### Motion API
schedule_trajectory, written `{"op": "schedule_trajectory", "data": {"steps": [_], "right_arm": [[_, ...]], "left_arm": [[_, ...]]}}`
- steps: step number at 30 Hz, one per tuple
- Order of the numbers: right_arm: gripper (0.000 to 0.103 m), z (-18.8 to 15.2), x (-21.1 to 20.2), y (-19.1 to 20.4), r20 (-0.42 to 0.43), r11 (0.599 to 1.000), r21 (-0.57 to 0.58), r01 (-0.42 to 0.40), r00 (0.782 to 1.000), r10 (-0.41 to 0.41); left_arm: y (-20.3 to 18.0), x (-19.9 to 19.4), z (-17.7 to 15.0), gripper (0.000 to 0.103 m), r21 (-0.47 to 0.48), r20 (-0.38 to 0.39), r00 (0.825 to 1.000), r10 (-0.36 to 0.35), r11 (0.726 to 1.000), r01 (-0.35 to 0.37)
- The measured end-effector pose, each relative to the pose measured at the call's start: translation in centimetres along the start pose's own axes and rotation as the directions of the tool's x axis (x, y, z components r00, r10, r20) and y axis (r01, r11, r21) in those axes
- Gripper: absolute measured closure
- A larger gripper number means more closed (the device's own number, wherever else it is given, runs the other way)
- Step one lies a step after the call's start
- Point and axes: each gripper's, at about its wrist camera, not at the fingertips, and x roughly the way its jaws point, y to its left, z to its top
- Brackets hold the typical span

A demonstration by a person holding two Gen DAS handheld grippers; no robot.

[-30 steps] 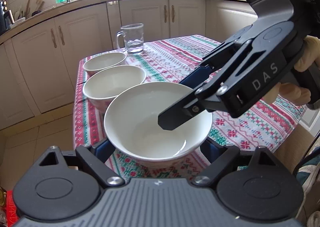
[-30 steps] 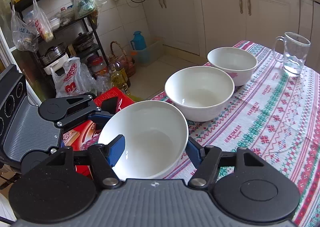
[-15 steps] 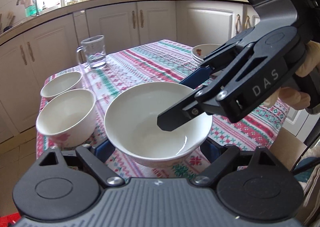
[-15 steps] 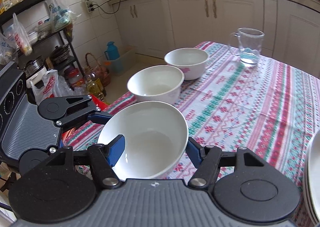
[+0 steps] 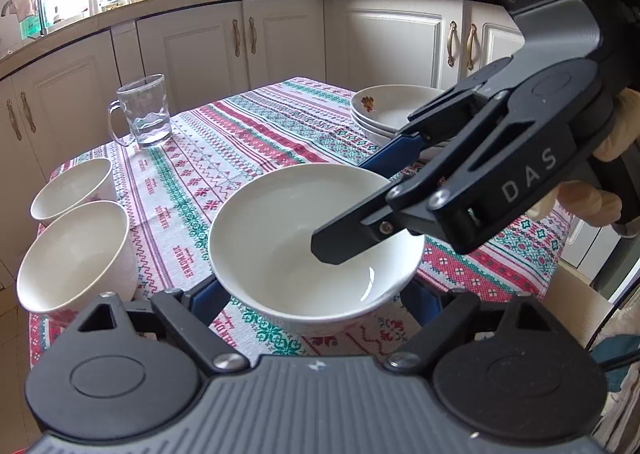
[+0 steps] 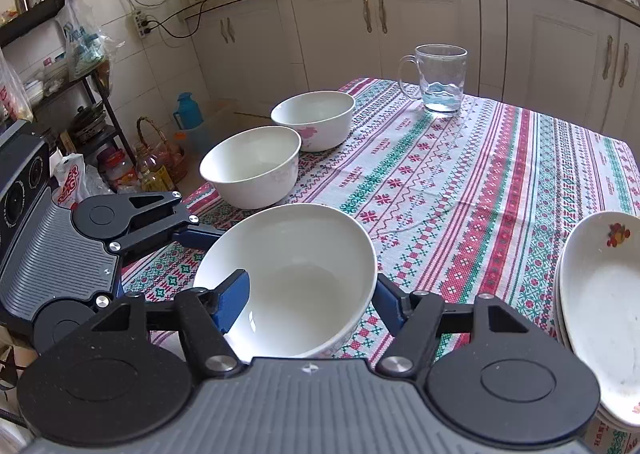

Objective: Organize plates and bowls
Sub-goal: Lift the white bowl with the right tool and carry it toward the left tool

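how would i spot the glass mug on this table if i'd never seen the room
Start at the table with the striped patterned tablecloth. At its far end, nearest the white cabinets, stands the glass mug. It is the only clear, handled vessel; everything else is white crockery.

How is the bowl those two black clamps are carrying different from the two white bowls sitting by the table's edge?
The carried bowl is wider and shallower; the two table bowls are deeper with steeper sides. It is gripped by both the left gripper and the right gripper, while they rest on the tablecloth. All are white and empty.
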Motion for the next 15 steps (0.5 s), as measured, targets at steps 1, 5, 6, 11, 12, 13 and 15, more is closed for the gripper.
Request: {"op": "schedule_trajectory", "data": {"steps": [1,5,6,11,12,13,15], "right_arm": [[0.031,-0.06,0.05,-0.12,-0.002,1.000,0.002,0.003,1.000,-0.003],[0.031,-0.30,0.22,-0.47,-0.012,1.000,0.004,0.017,1.000,-0.017],[0.031,-0.37,0.16,-0.52,-0.013,1.000,0.006,0.018,1.000,-0.018],[0.031,-0.38,0.18,-0.62,-0.016,1.000,0.010,0.022,1.000,-0.022],[0.031,-0.38,0.20,-0.60,-0.017,1.000,0.010,0.025,1.000,-0.025],[0.030,-0.40,0.24,-0.61,-0.019,1.000,0.009,0.026,0.999,-0.026],[0.030,-0.44,0.28,-0.60,-0.021,1.000,0.013,0.026,0.999,-0.026]], "left_arm": [[-0.02,0.08,0.02,0.013,0.001,-0.001,1.000,-0.002,1.000,0.002],[-0.13,0.35,0.08,0.013,0.004,-0.005,1.000,-0.010,1.000,0.010],[-0.11,0.39,0.08,0.013,0.003,-0.006,1.000,-0.012,1.000,0.012],[-0.15,0.56,0.07,0.013,-0.002,-0.008,1.000,-0.016,1.000,0.016],[-0.15,0.60,0.04,0.013,-0.001,-0.009,1.000,-0.016,1.000,0.016],[-0.11,0.63,-0.01,0.012,-0.001,-0.011,1.000,-0.017,1.000,0.017],[-0.05,0.65,-0.05,0.012,0.000,-0.007,1.000,-0.019,1.000,0.019]]}}
